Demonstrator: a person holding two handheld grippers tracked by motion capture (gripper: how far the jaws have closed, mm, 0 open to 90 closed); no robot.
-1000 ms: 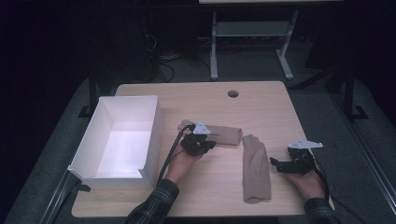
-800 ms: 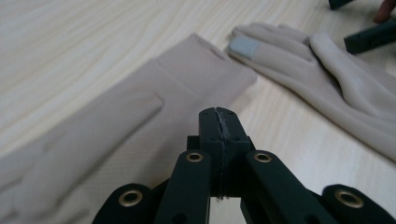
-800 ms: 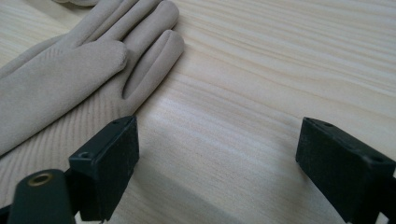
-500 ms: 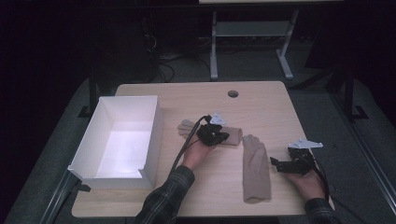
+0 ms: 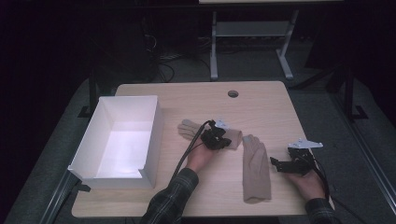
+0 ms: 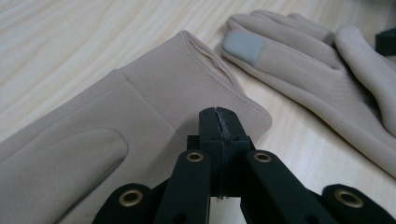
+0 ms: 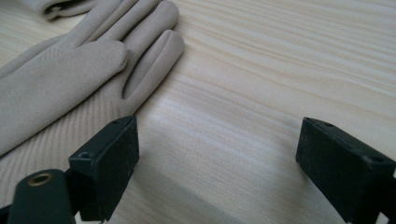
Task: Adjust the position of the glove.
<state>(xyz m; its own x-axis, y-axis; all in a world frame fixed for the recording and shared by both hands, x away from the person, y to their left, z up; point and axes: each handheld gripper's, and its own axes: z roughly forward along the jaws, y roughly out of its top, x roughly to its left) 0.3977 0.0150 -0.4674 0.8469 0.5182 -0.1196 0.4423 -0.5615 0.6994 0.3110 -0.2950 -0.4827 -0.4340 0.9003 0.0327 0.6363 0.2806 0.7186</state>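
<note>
1. The wooden table [image 5: 261,105] carries everything, with dark floor around it.
2. The white box [image 5: 122,140] stands open-topped at the table's left side, well apart from both gloves.
3. The near glove [image 5: 256,169] lies lengthwise toward the person, fingers pointing away, between the two hands (one fingertip bears a grey patch, seen in the left gripper view).
4. The far glove [image 5: 196,130] lies crosswise in the middle of the table, its cuff end close to the near glove's fingertips without a clear touch.
5. The left gripper [image 6: 219,122] sits over the far glove's cuff; its jaws are pressed fully together, tips resting on or just above the fabric. Whether any cloth is pinched between them I cannot tell.
6. The right gripper [image 7: 217,154] rests low over bare wood just beside the near glove, jaws spread wide, nothing between them; its left jaw stands at the glove's edge.
</note>
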